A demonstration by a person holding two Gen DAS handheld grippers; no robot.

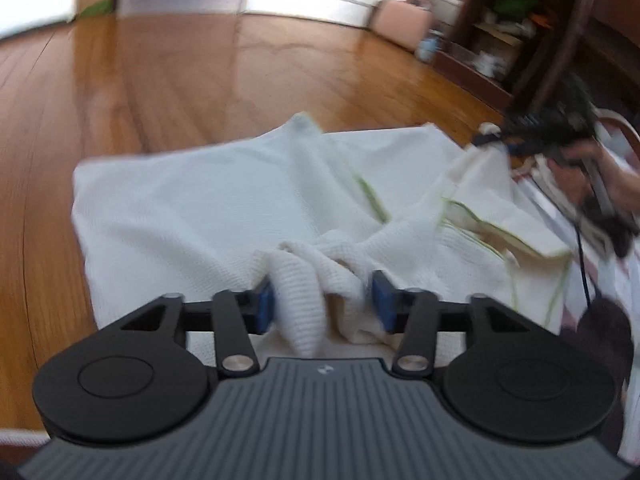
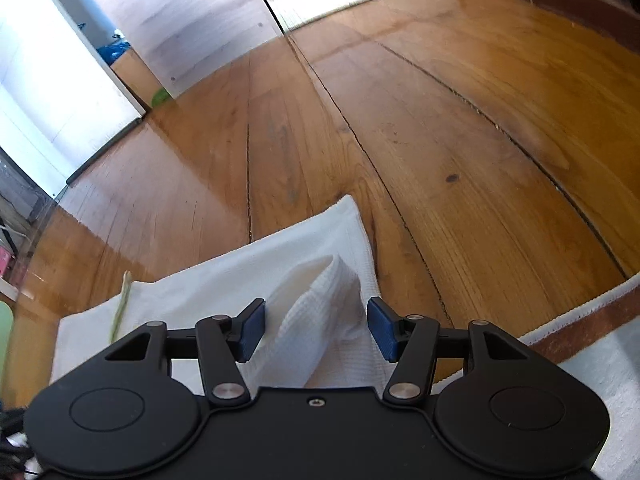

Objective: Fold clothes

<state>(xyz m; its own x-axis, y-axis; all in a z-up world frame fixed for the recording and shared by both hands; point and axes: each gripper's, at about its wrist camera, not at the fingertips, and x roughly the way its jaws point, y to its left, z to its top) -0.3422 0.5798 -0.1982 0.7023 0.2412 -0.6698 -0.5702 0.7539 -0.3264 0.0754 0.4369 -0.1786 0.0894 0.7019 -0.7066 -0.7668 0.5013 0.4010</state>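
Note:
A white waffle-knit garment (image 1: 208, 208) with thin green trim lies spread on the wooden floor. In the left wrist view a bunched fold of it (image 1: 320, 276) rises between the blue pads of my left gripper (image 1: 324, 304), whose jaws stand wide apart. At the right of that view, blurred, a hand holds my right gripper (image 1: 500, 140) at the garment's far corner. The right wrist view shows a raised ridge of the white fabric (image 2: 320, 300) between the separated pads of my right gripper (image 2: 316, 328); the ridge stays clear of the right pad (image 2: 382, 330).
Wooden floorboards (image 2: 440, 140) stretch ahead of both grippers. A dark wooden shelf unit (image 1: 504, 28) full of items and a pink case (image 1: 404, 20) stand at the back right. A white mat with a brown edge (image 2: 580, 320) lies at the right. A white door (image 2: 52, 60) is far left.

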